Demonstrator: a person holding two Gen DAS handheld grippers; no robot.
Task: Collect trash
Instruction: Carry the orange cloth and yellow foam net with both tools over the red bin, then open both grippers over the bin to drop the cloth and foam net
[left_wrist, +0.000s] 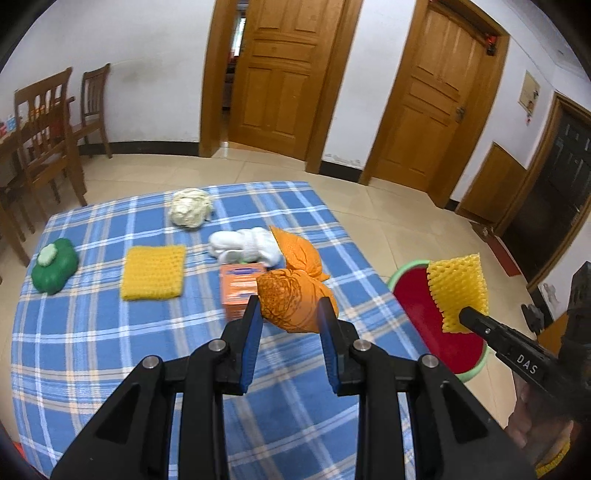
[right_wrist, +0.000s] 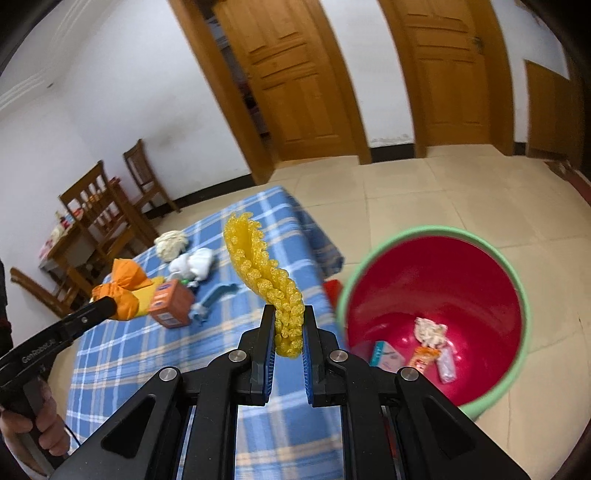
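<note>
My left gripper is shut on a tied orange plastic bag and holds it above the right side of the blue checked table. My right gripper is shut on the lower end of a yellow foam net, which curls upward between the table's edge and the bin. The red bin with a green rim stands on the floor to the right of the table, with several scraps in its bottom. In the left wrist view the right gripper holds the net in front of the bin.
On the table lie a second yellow foam net, a green lidded thing, crumpled cream paper, a white bundle, an orange carton and a blue piece. Wooden chairs stand at the far left, doors behind.
</note>
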